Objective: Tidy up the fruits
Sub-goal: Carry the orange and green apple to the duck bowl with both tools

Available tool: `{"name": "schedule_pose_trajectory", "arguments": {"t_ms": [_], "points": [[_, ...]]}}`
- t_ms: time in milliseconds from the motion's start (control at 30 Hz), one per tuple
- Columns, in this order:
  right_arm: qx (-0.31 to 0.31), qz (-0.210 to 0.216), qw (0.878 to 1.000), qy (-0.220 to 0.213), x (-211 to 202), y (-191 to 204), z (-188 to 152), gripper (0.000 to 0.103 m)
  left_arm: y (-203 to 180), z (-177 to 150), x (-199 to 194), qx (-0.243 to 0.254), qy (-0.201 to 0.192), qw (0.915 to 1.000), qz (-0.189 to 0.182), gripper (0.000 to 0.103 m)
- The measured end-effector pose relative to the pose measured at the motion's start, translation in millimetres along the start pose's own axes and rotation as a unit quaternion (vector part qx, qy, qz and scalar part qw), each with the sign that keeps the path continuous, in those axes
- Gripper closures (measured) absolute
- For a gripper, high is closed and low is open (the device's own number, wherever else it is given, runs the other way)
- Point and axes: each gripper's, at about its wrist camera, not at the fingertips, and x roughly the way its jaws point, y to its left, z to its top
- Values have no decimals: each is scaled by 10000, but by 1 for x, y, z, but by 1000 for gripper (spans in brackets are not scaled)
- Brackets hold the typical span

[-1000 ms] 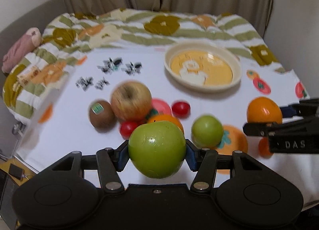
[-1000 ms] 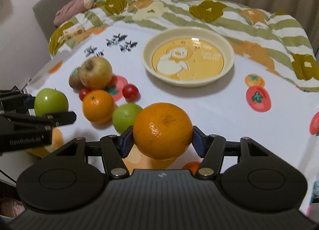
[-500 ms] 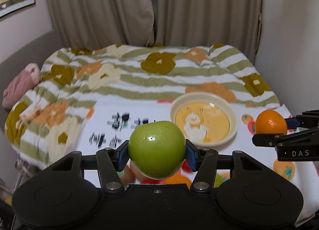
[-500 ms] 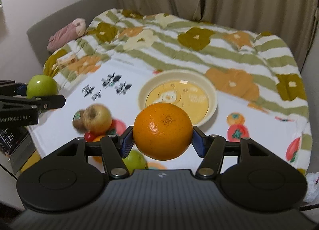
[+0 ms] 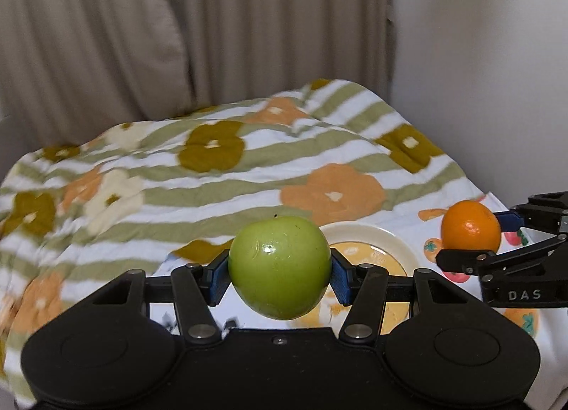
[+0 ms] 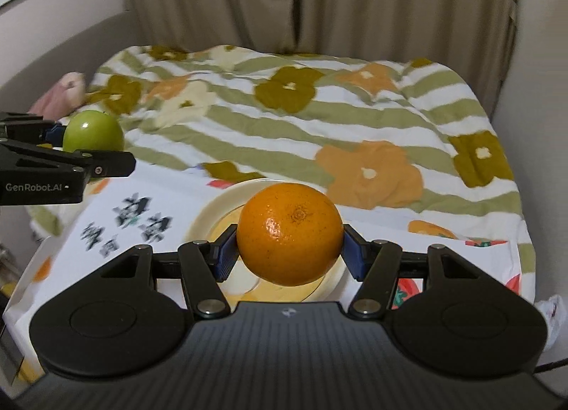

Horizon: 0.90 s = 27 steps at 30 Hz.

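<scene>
My left gripper (image 5: pixel 279 276) is shut on a green apple (image 5: pixel 279 268), held in the air above the near left of the cream plate (image 5: pixel 385 236). My right gripper (image 6: pixel 290 250) is shut on an orange (image 6: pixel 289 232), which hangs over the same plate (image 6: pixel 213 211) with its yellow picture. Each view shows the other hand at its edge: the orange (image 5: pixel 470 227) at the right of the left wrist view, the green apple (image 6: pixel 93 131) at the left of the right wrist view. The other fruits on the table are hidden below both grippers.
A white cloth with printed fruit (image 6: pixel 106 218) covers the table under the plate. Behind it lies a striped flowered blanket (image 5: pixel 220 175), with beige curtains (image 5: pixel 177 37) and a wall beyond. A pink soft thing (image 6: pixel 60 97) lies at the far left.
Both grippers have risen and moved forward toward the plate with their fruit. The loose fruits on the table have dropped out of view beneath them.
</scene>
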Motion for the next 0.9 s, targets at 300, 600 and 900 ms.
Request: {"name": "schedule_pose_trajectory", "arguments": {"t_ms": [300,600,900], "points": [[695,-382,9967,179,63,-27,2,28,-15,10,105,728,417,9946,-612,43],[1088,-601,9912,452,99,-50,-6,28,-33,-10,179,1181,1058,9839,-820,43],[1098,-560,9906,590,108,-57,-8,28,-35,-14,180,1413,917,9805,-1014,12]]}}
